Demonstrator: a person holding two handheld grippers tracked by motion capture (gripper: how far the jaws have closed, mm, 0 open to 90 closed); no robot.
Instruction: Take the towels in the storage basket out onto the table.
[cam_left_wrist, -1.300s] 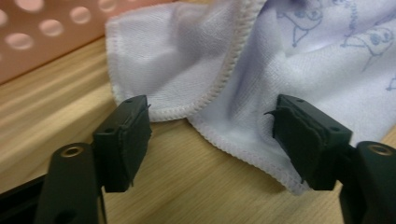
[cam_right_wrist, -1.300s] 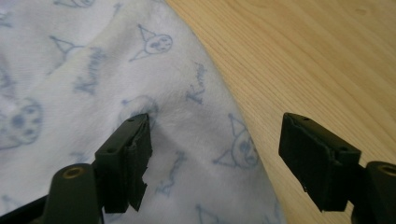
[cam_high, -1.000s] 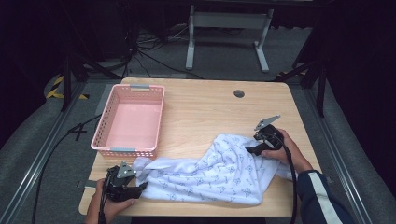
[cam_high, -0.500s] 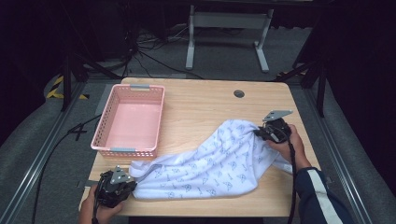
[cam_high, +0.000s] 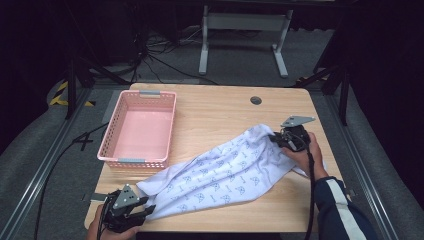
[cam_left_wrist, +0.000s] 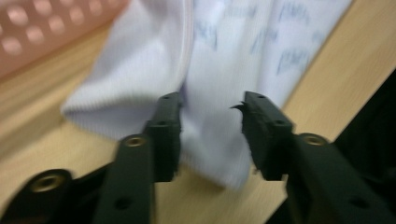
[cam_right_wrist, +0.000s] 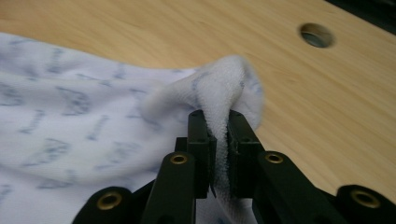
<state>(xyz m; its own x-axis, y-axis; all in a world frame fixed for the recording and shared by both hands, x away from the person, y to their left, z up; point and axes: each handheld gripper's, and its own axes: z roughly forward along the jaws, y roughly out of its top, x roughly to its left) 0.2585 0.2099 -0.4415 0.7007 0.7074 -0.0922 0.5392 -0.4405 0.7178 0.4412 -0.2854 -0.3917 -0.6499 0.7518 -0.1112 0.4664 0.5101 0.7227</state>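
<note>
1. Floor (cam_high: 55, 150): grey carpet with a black cable trailing beside the table's left edge.
2. Pink basket (cam_high: 137, 129): a perforated plastic tray standing upright on the left half of the wooden table (cam_high: 220, 107), its near short wall just beside the cloth's lower end; a blurred corner of it appears at the upper left of the left gripper view (cam_left_wrist: 28, 32).
3. Left gripper (cam_high: 146, 212): held at the table's near-left corner by the person's left hand (cam_high: 100, 231). Its jaws have just been opening; in the left gripper view (cam_left_wrist: 212, 105) they stand apart with the cloth's corner lying between them, the pads not pressing on it.
4. Cloth (cam_high: 225, 170): a white towel with a small blue printed pattern, stretched diagonally across the table from the near-left corner up to the right side. Its lower corner (cam_left_wrist: 205, 140) lies on the wood between the left jaws; its upper end (cam_right_wrist: 224, 88) bunches into a raised fold.
5. Cable hole (cam_high: 256, 100): a round grommet in the tabletop beyond the cloth, also seen at the upper right of the right gripper view (cam_right_wrist: 316, 35).
6. Right gripper (cam_high: 276, 140): held by the person's right hand (cam_high: 302, 152) at the table's right side, grey plate on top. Its jaws are nearly together, clamped on the raised fold of the cloth (cam_right_wrist: 218, 128).
7. Sleeve (cam_high: 340, 205): dark with a white stripe, entering from the lower right.
</note>
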